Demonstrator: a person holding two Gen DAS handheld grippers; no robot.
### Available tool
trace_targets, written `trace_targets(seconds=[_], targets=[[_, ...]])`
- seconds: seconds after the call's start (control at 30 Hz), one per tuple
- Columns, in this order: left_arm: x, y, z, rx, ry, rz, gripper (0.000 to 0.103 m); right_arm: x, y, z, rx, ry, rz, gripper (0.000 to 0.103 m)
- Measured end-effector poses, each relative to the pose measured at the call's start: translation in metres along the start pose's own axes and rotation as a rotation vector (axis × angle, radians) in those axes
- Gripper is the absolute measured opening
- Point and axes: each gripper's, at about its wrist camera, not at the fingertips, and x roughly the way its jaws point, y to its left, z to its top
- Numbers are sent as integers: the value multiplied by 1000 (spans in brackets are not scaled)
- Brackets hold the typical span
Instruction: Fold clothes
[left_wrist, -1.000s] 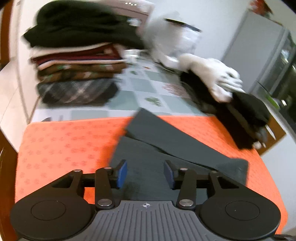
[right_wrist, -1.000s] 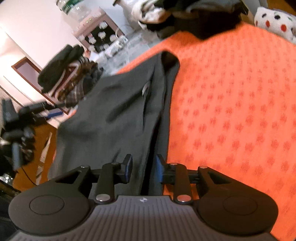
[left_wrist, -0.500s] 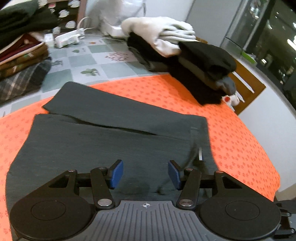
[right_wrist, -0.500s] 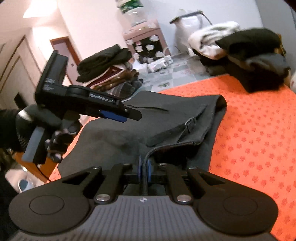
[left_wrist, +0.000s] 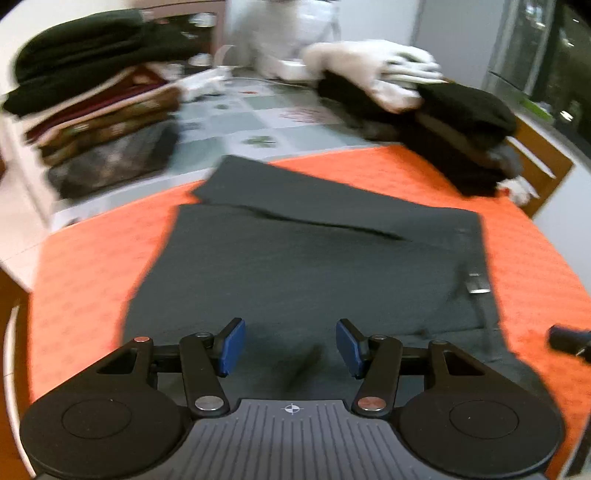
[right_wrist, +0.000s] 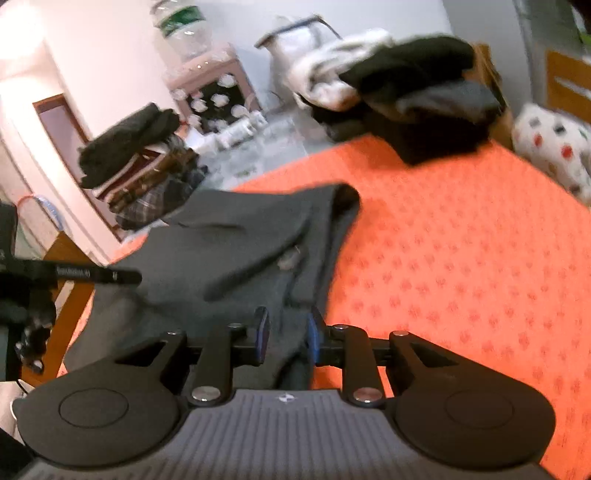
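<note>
Trousers (left_wrist: 295, 258) — dark grey, spread flat on the orange mat (left_wrist: 85, 258) — fill the near middle of the left wrist view, one leg folded across the far part so its end pokes past the mat's far edge. A small metal clasp (left_wrist: 478, 284) shows at the waistband on the right (blurred, so no finer detail).

The left gripper (left_wrist: 290, 345) hovers over the near part of the cloth, jaws wide apart, blue pads (left_wrist: 231, 347) bare, nothing held.

The right gripper (right_wrist: 286, 334) is at the trousers' near right edge. Its jaws stand a narrow gap apart with a ridge of the fabric running up between them; whether the pads press the cloth I cannot tell — the frame is blurred there. In this view the left gripper (right_wrist: 118, 275) shows side-on at the far left, over the garment's left edge.

Beyond the mat, on a tiled cloth (left_wrist: 258, 118): a folded stack (left_wrist: 99, 110) at far left, topped in black, and a loose heap (left_wrist: 424, 110) of white and black clothes at far right. A spotted white toy (right_wrist: 554, 147) sits by the mat's right edge.
</note>
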Motion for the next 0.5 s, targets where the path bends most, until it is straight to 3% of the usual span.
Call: trace_targets(seconds=[0.1,0.23,0.33,0.4,0.5], targets=[[6,24,-9,-44,-8,30,57,9,8,14,-43,-11,47,27],[24,36,-15,-33,4,25,57,49,30,13,-149,60,83,27],[36,40,-16,-27,7,12,60,81,34,9,-212,137,26,27],[41,44,-13,-33,7,6,66,90,27,10,-197,139,26,25],[38,47,-6,-40,10,-2,65,82,24,16,-131,152,23,25]])
